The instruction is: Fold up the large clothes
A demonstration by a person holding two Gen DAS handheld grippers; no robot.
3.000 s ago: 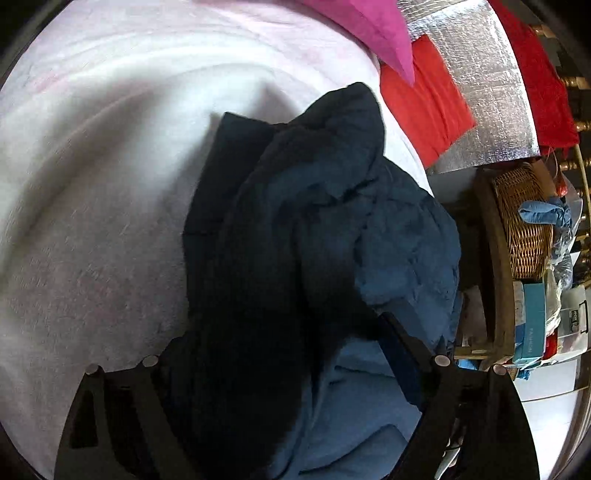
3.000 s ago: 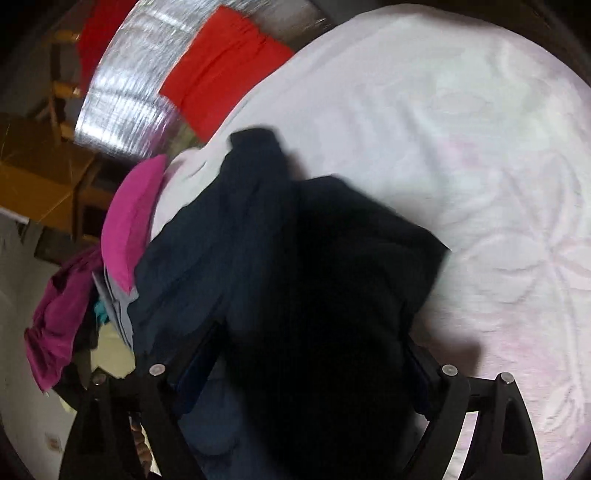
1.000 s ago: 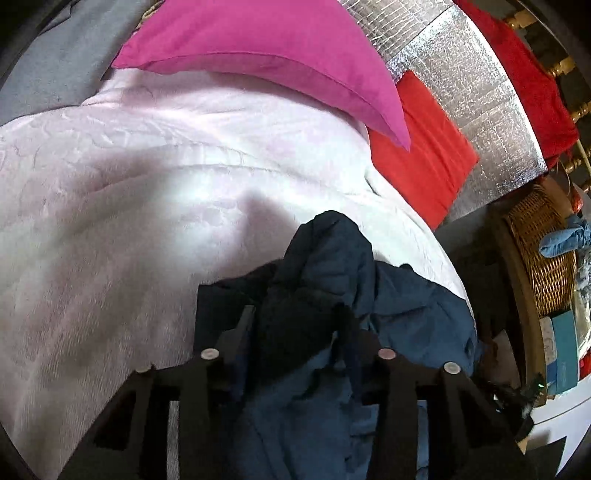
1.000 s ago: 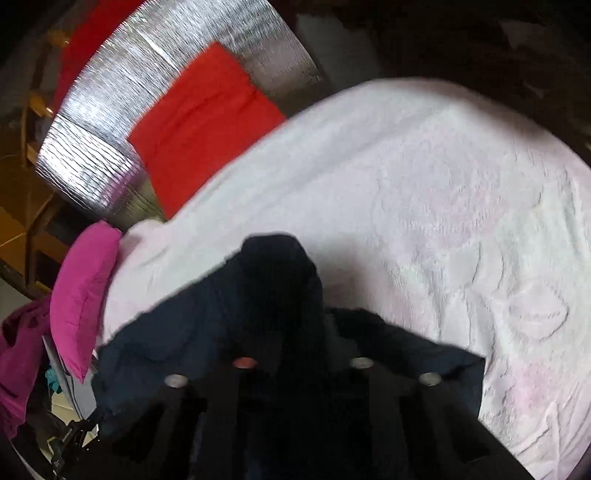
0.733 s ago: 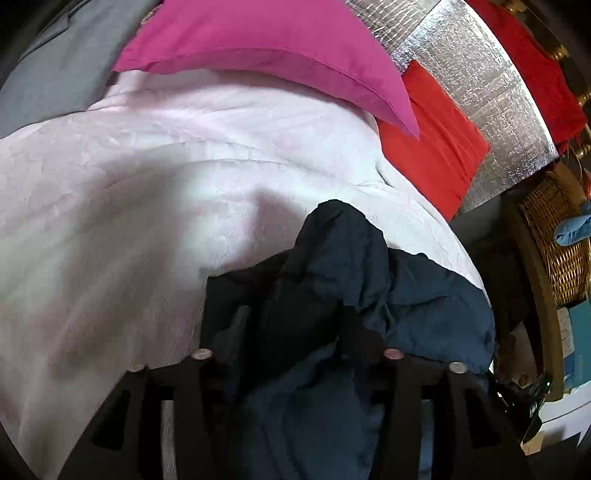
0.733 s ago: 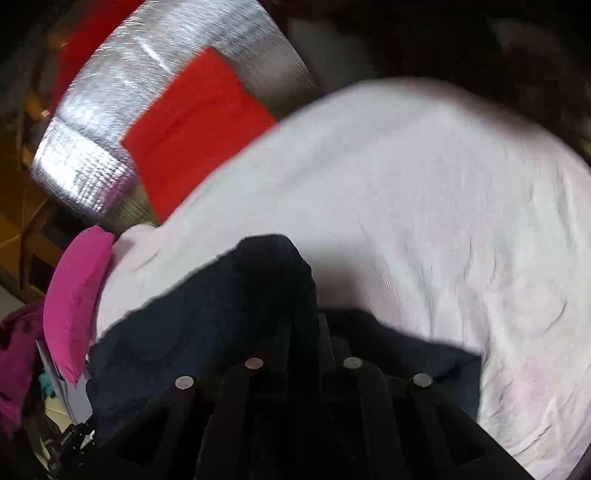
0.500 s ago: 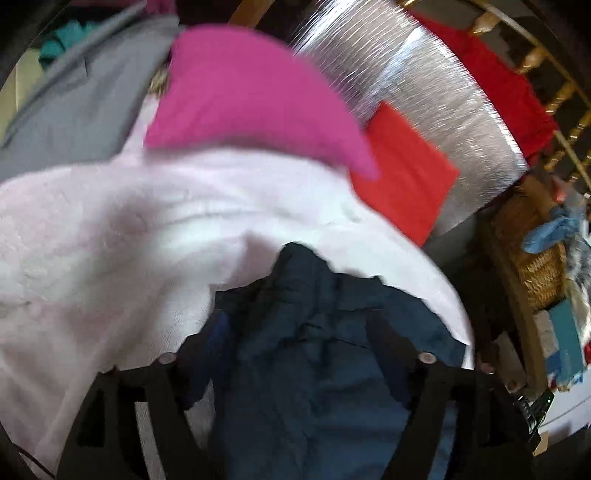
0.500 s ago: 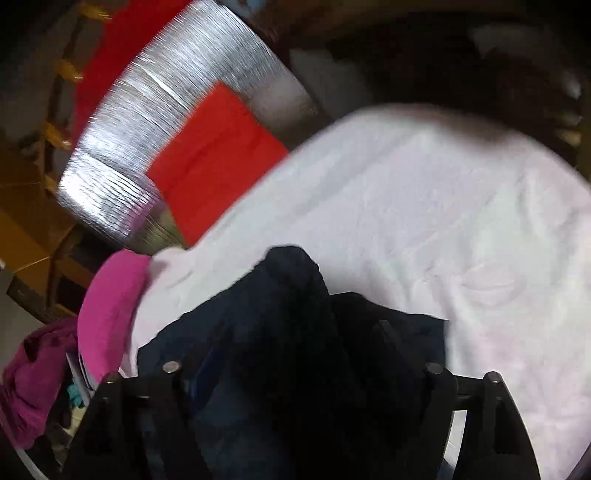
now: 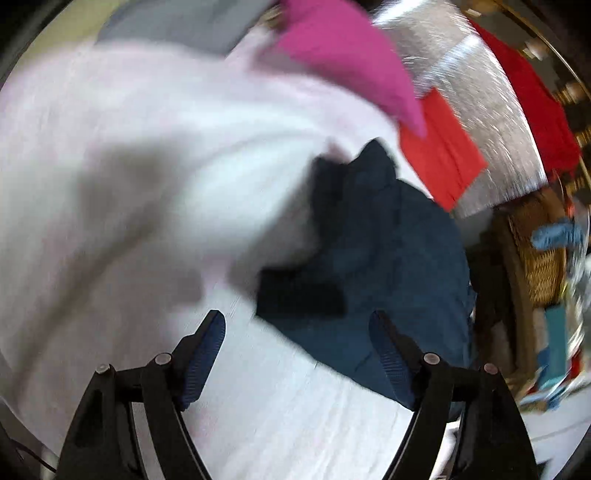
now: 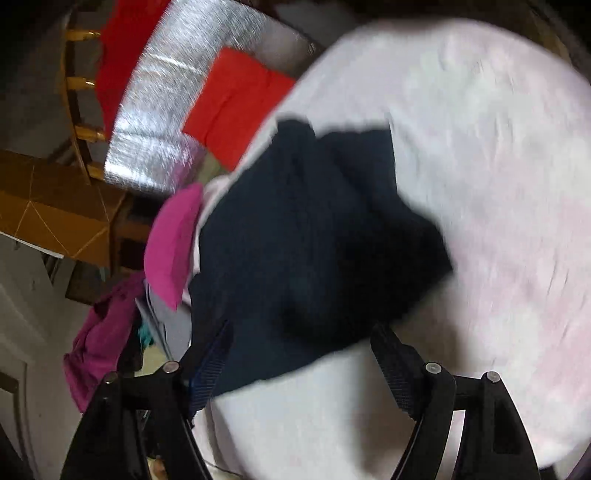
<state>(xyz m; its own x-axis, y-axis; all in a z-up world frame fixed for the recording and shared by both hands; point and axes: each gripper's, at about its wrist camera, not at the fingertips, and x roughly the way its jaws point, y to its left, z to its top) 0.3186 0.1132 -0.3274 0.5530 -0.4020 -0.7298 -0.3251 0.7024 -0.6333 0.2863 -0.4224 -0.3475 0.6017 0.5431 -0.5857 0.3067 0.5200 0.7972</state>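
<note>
A dark navy garment (image 9: pixel 373 258) lies bunched in a loose heap on the pale pink bed cover (image 9: pixel 147 184). In the right wrist view the garment (image 10: pixel 314 240) sits at the cover's (image 10: pixel 498 184) left edge. My left gripper (image 9: pixel 297 325) is open and empty, just in front of and left of the heap, over bare cover. My right gripper (image 10: pixel 301 334) is open and empty, its left finger over the garment's near edge. Both views are motion-blurred.
A magenta pillow (image 9: pixel 343 55) and a grey cloth (image 9: pixel 184 22) lie at the head of the bed. A red cloth (image 9: pixel 439 155) hangs over a silver foil panel (image 9: pixel 480 122). A wicker basket (image 9: pixel 539 254) and shelf clutter stand to the right.
Both grippers were shut on the navy garment a second ago; they have opened and pulled back. The garment has dropped onto the cover in a heap.
</note>
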